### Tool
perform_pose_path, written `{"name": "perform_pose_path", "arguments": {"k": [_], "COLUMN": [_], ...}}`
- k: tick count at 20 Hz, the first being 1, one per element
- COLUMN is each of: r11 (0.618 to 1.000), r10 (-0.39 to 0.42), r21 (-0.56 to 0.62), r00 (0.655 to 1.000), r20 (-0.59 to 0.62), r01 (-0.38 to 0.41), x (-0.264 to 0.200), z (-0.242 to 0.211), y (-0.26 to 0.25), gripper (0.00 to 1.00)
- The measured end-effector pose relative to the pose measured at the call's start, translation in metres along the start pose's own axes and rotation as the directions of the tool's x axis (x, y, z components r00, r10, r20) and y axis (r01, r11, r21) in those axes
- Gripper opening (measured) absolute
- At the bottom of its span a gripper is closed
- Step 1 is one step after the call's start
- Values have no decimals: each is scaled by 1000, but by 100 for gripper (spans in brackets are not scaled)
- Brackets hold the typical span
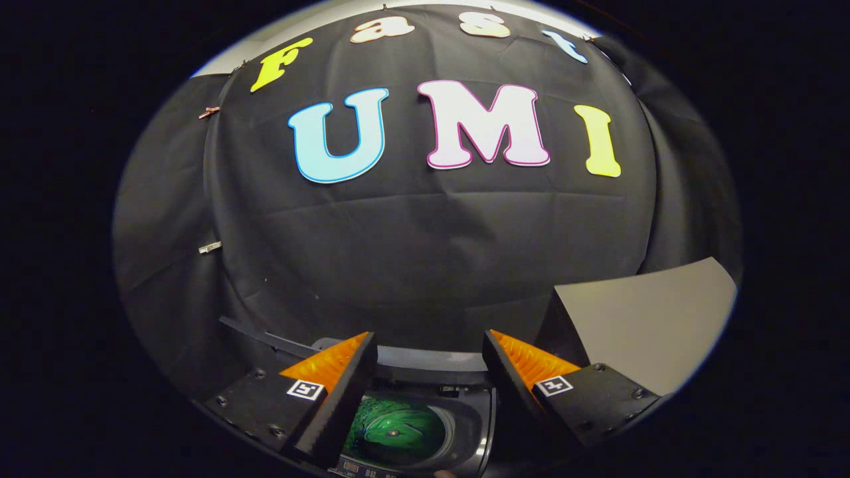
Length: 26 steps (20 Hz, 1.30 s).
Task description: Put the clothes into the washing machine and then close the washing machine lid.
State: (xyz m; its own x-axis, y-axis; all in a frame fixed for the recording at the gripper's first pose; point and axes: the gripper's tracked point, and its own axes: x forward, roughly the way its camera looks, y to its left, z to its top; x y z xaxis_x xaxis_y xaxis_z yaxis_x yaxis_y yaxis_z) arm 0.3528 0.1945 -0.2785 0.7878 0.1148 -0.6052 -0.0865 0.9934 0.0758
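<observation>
My gripper [430, 352] is open, its two fingers spread wide with nothing between them. It hovers high above the washing machine [465, 362], a top-loader whose round opening lies below and between the fingers. A green garment [395, 428] lies inside the drum. The machine's grey back rim runs just beyond the fingertips. The lid appears raised at the back, a dark panel [265, 338] left of the left finger, though I cannot tell for sure.
The black cloth wall [425, 265] hangs close behind the machine. A pale wall panel [651, 318] shows to the right, beyond the right finger. Small clips [210, 247] pin the cloth on the left.
</observation>
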Motion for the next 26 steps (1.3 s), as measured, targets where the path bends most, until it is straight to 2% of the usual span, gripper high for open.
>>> {"name": "perform_pose_path", "arguments": {"k": [9, 19, 26], "r11": [1000, 998, 993], "r10": [14, 43, 102], "r21": [-4, -38, -74], "r00": [992, 998, 988], "r20": [-123, -46, 115], "r01": [-15, -45, -94], "x": [-32, -67, -134], "z": [-45, -27, 18], "y": [8, 6, 4], "gripper": [99, 99, 99]}}
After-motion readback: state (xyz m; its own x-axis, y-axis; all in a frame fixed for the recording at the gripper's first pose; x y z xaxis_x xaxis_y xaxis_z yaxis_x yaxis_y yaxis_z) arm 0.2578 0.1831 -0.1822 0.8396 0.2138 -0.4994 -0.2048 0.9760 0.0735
